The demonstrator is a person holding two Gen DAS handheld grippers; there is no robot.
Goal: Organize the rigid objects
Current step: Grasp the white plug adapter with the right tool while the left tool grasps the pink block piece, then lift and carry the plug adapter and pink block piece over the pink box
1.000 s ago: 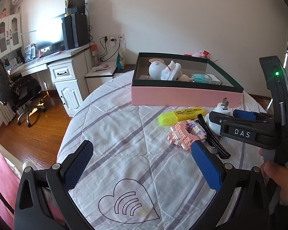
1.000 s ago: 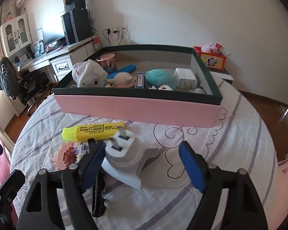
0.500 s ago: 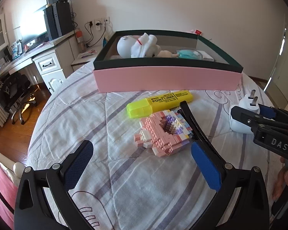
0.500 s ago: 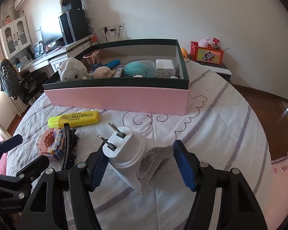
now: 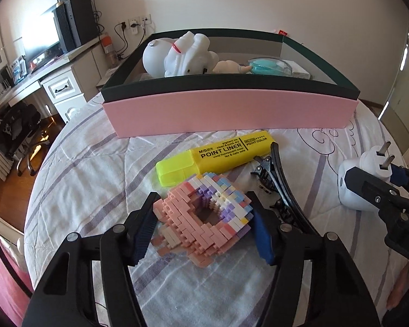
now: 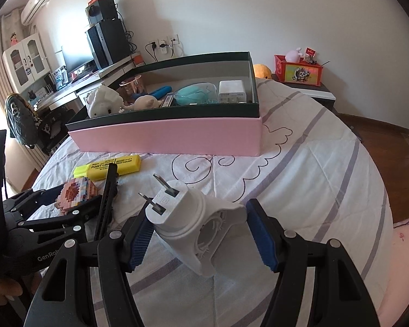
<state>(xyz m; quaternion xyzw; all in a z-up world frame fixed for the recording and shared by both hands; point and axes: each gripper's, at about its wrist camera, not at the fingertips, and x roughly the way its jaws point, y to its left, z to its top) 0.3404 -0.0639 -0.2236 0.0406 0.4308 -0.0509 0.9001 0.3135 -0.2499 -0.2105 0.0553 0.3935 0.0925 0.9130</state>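
Pink-walled box [image 5: 231, 114] with dark rim sits at the back of the quilt [image 5: 95, 179], already holding toys. Yellow highlighter [image 5: 218, 158] lies just in front of it, black hair clip [image 5: 283, 188] beside. White plug adapter [image 6: 193, 226] rests between the right gripper [image 6: 201, 239] pads; left pad touches, right pad looks just off, so grip unclear. Hard smooth plastic, light, likely slippery: take the round body, not the prongs. Brick-built toy [image 5: 204, 218] is bracketed by the left gripper [image 5: 201, 234], pads against both sides. Light but brittle, bricks may pop off, so squeeze flat faces gently.
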